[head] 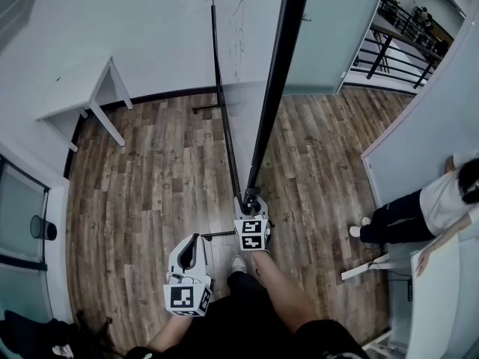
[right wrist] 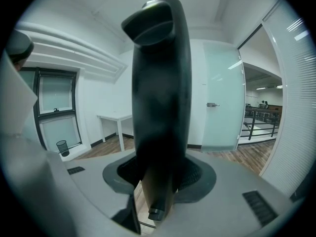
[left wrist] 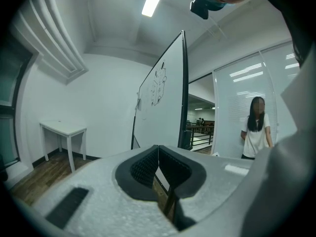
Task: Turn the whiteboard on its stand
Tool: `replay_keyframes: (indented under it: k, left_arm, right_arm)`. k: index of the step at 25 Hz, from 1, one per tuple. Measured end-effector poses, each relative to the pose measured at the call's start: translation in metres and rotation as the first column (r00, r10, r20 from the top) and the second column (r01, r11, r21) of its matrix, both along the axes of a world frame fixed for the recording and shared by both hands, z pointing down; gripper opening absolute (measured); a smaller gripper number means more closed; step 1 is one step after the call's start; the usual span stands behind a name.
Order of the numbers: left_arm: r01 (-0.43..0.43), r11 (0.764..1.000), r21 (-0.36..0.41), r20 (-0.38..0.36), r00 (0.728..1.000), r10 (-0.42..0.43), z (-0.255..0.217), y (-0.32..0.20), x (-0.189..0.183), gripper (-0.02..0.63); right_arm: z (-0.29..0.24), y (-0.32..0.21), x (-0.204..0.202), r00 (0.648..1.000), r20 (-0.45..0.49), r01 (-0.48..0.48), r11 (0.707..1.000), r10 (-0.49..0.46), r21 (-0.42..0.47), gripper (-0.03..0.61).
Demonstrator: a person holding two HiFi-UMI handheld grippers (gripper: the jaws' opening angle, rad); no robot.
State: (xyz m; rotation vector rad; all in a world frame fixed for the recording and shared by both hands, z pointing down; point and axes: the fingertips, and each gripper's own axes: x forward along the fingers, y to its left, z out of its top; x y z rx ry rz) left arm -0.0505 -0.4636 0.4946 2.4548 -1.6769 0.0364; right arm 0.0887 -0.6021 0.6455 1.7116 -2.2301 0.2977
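Mid-rm: 1 whiteboard [head: 271, 88], 2 grippers [head: 194, 241] [head: 251, 205]

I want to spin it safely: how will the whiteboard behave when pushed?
The whiteboard is tall and broad, so probably heavy and slow to swing. Its frame, clamped in the right gripper, looks rigid. Thin edge-on, it might wobble or tip if shoved hard.

The whiteboard [head: 273, 88] stands edge-on at twelve o'clock and splits the wooden floor [head: 150, 178] into two lanes. The lane at eleven o'clock is bare up to the white table [head: 75, 88] against the wall [head: 150, 28] at ten; a waste bin [head: 43, 228] sits at nine. At three o'clock a bystander [head: 419, 212] stands near a white partition [head: 426, 118], narrowing the lane on that side.
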Motion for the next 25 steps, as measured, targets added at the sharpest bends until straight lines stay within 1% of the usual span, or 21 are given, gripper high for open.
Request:
replay_keyframes:
  k: [6, 10, 14, 17, 21, 25]
  left_arm:
    - [-0.024, 1.000, 0.015, 0.011, 1.000, 0.024, 0.000, 0.022, 0.001, 0.015]
    - [-0.010, 1.000, 0.004, 0.003, 1.000, 0.010, 0.004, 0.038, -0.008, 0.015]
    - [0.009, 1.000, 0.013, 0.012, 1.000, -0.009, 0.001, 0.050, -0.021, 0.015]
    - [0.025, 1.000, 0.015, 0.010, 1.000, -0.025, 0.002, 0.063, -0.030, 0.016]
    - [0.024, 0.999, 0.022, 0.019, 1.000, -0.025, 0.003, 0.079, -0.037, 0.017]
    - [0.036, 0.999, 0.025, 0.006, 0.999, -0.036, 0.001, 0.098, -0.043, 0.016]
  right_arm:
    - [0.000, 0.013, -0.004, 1.000, 0.012, 0.003, 1.000, -0.002, -0.010, 0.167]
    - [0.001, 0.026, -0.022, 1.000, 0.015, 0.014, 1.000, -0.014, -0.003, 0.166]
    - [0.000, 0.040, -0.037, 1.000, 0.023, 0.014, 1.000, -0.014, 0.004, 0.167]
    - [0.000, 0.050, -0.041, 1.000, 0.029, 0.011, 1.000, -0.011, 0.007, 0.167]
    - [0.001, 0.064, -0.045, 0.999, 0.030, 0.018, 1.000, -0.018, 0.002, 0.167]
    - [0.000, 0.084, -0.050, 0.999, 0.030, 0.017, 1.000, -0.018, 0.011, 0.167]
